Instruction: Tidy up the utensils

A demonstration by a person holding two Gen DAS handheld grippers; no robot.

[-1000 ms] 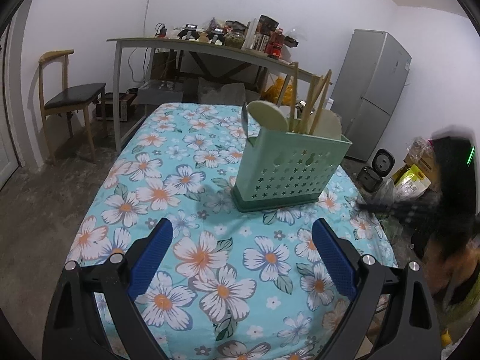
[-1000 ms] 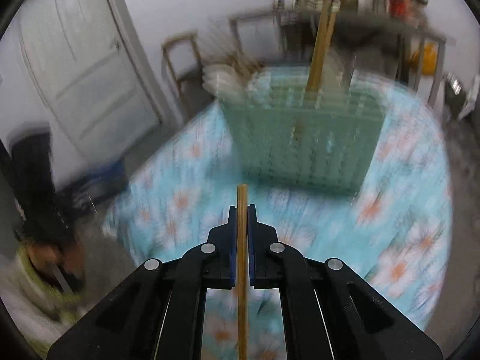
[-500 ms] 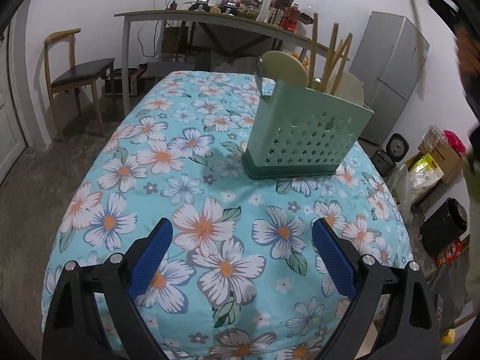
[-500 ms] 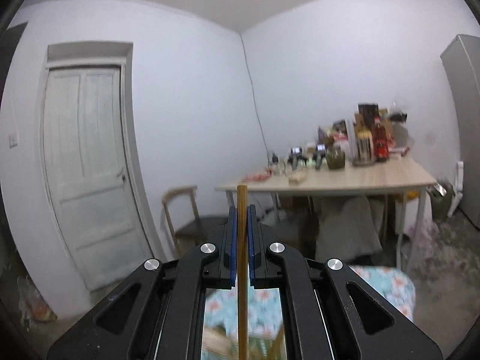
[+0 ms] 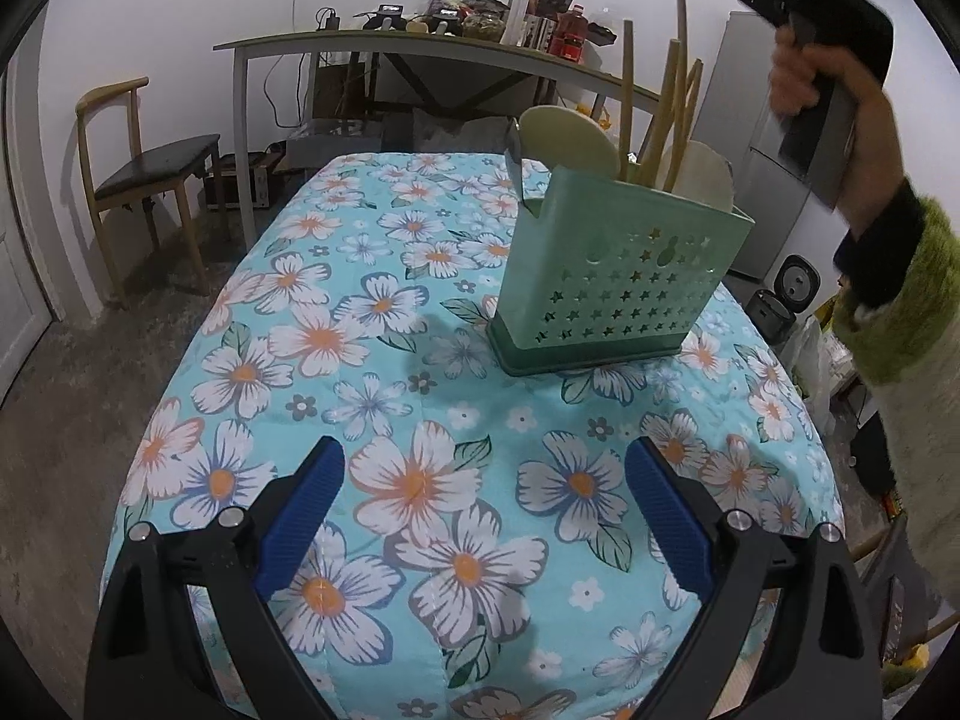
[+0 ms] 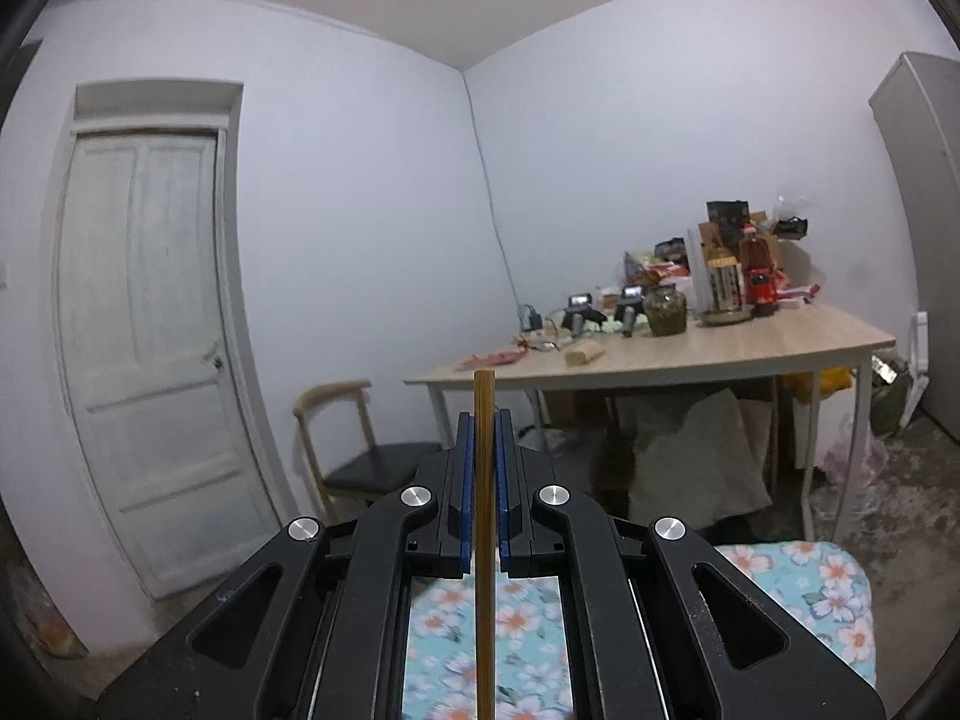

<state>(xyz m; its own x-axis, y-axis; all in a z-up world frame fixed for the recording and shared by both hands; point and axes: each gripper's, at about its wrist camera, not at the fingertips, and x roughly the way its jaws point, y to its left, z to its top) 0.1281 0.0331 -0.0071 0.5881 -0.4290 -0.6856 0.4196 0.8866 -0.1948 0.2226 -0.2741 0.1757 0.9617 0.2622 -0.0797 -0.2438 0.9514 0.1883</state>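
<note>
- On the flowered tablecloth (image 5: 384,324) stands the green utensil holder (image 5: 618,282), already stocked: several chopsticks (image 5: 627,102) and two pale spoon-like heads (image 5: 570,141) rise from it.
- We see no loose utensils on the cloth, so most of the sorting looks done.
- Our right gripper (image 6: 483,480) is pinched tight on one chopstick (image 6: 483,540), held upright high above the holder; in the left view its lower end seems to reach down among the others, though we cannot tell whether it is inside.
- Our left gripper (image 5: 480,516) hovers over the near cloth, fingers spread wide, holding nothing.
- Left to do, we judge: seat and release this chopstick.
</note>
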